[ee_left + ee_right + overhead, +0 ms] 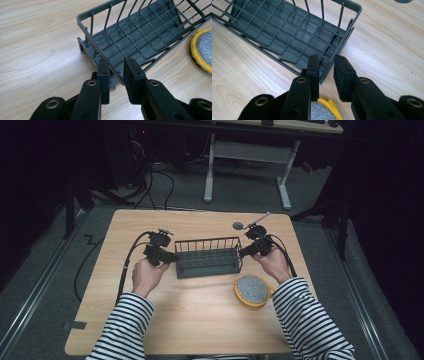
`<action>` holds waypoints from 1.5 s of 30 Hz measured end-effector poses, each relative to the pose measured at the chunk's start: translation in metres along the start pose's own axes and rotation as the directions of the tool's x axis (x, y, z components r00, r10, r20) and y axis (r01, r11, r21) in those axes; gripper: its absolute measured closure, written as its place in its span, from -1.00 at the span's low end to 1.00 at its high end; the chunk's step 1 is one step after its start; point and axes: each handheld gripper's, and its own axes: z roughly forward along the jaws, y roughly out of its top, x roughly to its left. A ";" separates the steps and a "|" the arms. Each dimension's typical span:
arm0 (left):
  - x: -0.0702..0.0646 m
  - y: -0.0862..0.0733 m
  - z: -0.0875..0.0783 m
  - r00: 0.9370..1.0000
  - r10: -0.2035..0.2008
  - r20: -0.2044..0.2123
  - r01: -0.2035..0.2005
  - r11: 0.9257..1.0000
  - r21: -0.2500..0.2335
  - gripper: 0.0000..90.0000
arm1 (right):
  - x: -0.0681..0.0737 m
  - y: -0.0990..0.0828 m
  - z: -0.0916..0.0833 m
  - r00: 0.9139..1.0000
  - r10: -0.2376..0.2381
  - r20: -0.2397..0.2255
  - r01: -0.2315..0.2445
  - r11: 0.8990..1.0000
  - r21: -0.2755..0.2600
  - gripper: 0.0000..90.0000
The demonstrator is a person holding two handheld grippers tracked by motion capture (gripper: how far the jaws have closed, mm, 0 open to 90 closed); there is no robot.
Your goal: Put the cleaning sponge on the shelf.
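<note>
Landmark: the dark grey wire rack (pixel 208 257) sits near the middle of the wooden table (pixel 200 315), long side across, open top up; every place below is told from it.

Rack build: a grid floor, thin upright wires along the walls, a rounded rim around the top. Its inside is bare grid.

My left gripper (pixel 169 256): at the rack's left end, my hand behind it. In the left gripper view (pixel 116 75) my two black jaws straddle the near corner of that end wall, one jaw inside the rack and one outside, the wall between them. The jaws stand narrow, drawn in as far as they go on that wall, so I hold the rack here.

My right gripper (pixel 246 252): at the rack's right end, mirroring the left. In the right gripper view (pixel 326 71) the end wall's near corner runs up between my jaws, again one inside and one outside. The gap is narrow. Whether the pads press the wire or only flank it, I cannot tell.

Yellow scrubber (pixel 253 290): a round yellow-rimmed pad with a grey sparkly face, flat on the table just nearer me than the rack's right end, beside my right wrist.

Small grey disc (pixel 238 225): on the table beyond the rack's right end, well apart from it.
</note>
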 end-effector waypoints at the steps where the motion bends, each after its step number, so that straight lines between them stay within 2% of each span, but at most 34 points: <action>1: 0.000 -0.001 0.000 1.000 -0.010 0.003 0.010 1.000 -0.005 0.69 | 0.000 -0.001 0.000 1.000 0.004 -0.004 -0.004 1.000 -0.002 0.68; 9: 0.002 -0.001 0.000 1.000 -0.026 0.000 0.026 1.000 -0.014 0.61 | -0.001 -0.002 0.000 1.000 0.013 -0.013 -0.013 1.000 -0.005 0.62; 13: 0.004 -0.002 -0.001 0.999 -0.033 -0.001 0.033 0.999 -0.019 0.49 | -0.005 -0.003 -0.001 1.000 0.021 -0.013 -0.021 1.000 -0.014 0.40; 14: 0.004 -0.002 -0.001 0.999 -0.035 -0.001 0.035 0.999 -0.024 0.49 | -0.005 -0.003 -0.001 1.000 0.021 -0.013 -0.021 1.000 -0.014 0.40; 15: 0.006 -0.003 -0.001 0.999 -0.040 0.007 0.040 0.999 -0.032 0.39 | -0.007 -0.004 -0.002 0.999 0.036 -0.017 -0.037 0.999 -0.027 0.31; 16: 0.006 -0.003 -0.001 0.999 -0.040 0.007 0.040 0.999 -0.032 0.32 | -0.007 -0.004 -0.002 0.999 0.036 -0.017 -0.037 0.999 -0.027 0.31; 17: 0.006 -0.003 -0.001 0.999 -0.044 0.004 0.044 0.998 -0.035 0.32 | -0.008 -0.005 -0.002 0.999 0.041 -0.016 -0.041 0.999 -0.035 0.27; 23: 0.009 -0.007 -0.003 0.999 -0.052 0.004 0.052 0.998 -0.047 -0.01 | -0.014 -0.013 -0.009 0.998 0.055 -0.014 -0.056 0.994 -0.090 0.10; 24: 0.009 -0.008 -0.005 0.999 -0.047 -0.007 0.046 0.998 -0.053 -0.11 | -0.016 -0.016 -0.014 0.999 0.051 -0.006 -0.051 0.993 -0.107 0.06; 26: 0.009 -0.010 -0.008 0.999 -0.048 -0.003 0.048 0.996 -0.070 -0.18 | -0.017 -0.021 -0.020 0.998 0.055 -0.008 -0.056 0.989 -0.134 0.01; 28: 0.009 -0.011 -0.009 0.999 -0.047 -0.002 0.047 0.996 -0.078 -0.23 | -0.016 -0.027 -0.026 0.999 0.051 0.015 -0.048 0.987 -0.153 -0.04; 34: 0.014 -0.025 -0.019 0.999 -0.045 0.001 0.045 0.994 -0.101 -0.31 | -0.016 -0.046 -0.038 0.998 0.049 0.027 -0.043 0.982 -0.185 -0.13; 36: 0.016 -0.035 -0.024 0.999 -0.050 -0.008 0.049 0.992 -0.117 -0.32 | -0.017 -0.053 -0.040 0.998 0.049 0.029 -0.043 0.982 -0.184 -0.16; 37: 0.016 -0.035 -0.024 0.999 -0.050 -0.008 0.049 0.992 -0.117 -0.32 | -0.017 -0.056 -0.040 0.998 0.046 0.035 -0.039 0.982 -0.183 -0.16; 38: 0.018 -0.043 -0.026 0.998 -0.055 -0.018 0.052 0.991 -0.126 -0.33 | -0.017 -0.059 -0.041 0.998 0.044 0.039 -0.036 0.982 -0.188 -0.17; 39: 0.018 -0.043 -0.026 0.998 -0.055 -0.018 0.052 0.991 -0.126 -0.33 | -0.017 -0.059 -0.041 0.998 0.044 0.039 -0.036 0.982 -0.188 -0.17; 40: 0.019 -0.051 -0.027 0.998 -0.057 -0.028 0.052 0.990 -0.131 -0.33 | -0.018 -0.066 -0.043 0.998 0.049 0.029 -0.043 0.979 -0.197 -0.18; 45: 0.022 -0.069 -0.025 0.997 -0.065 -0.039 0.060 0.991 -0.120 -0.36 | -0.016 -0.079 -0.044 0.998 0.044 0.036 -0.036 0.982 -0.188 -0.22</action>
